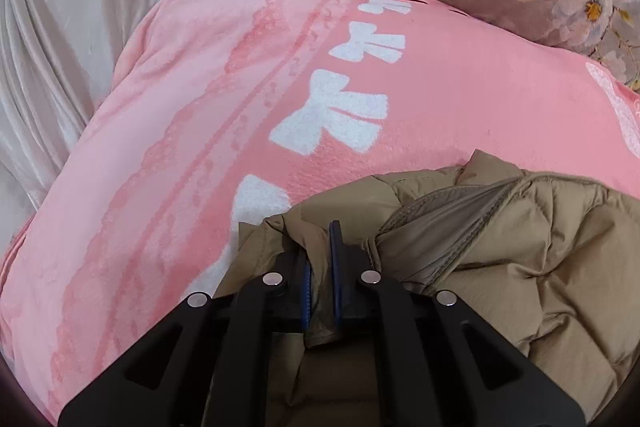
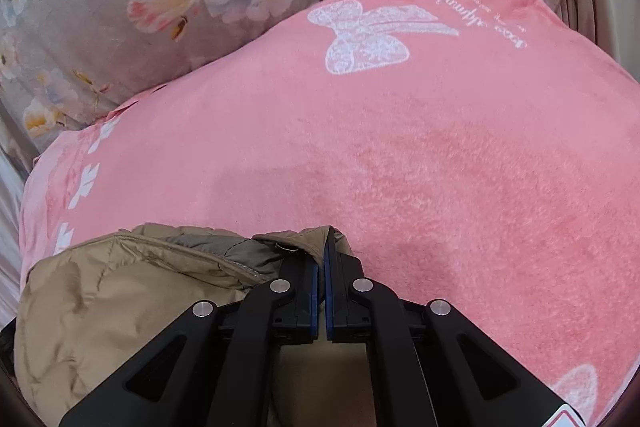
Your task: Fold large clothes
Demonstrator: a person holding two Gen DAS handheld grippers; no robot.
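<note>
Both grippers were clamped on the tan puffer jacket [image 1: 540, 267]: left gripper [image 1: 320, 259] pinching a bunched fold, right gripper [image 2: 322, 259] gripping an edge. Most of the quilted, crumpled jacket was cut off near the cameras. It lay on a fuzzy pink blanket [image 2: 400, 167], floral bedding [image 2: 120, 7] beyond.
</note>
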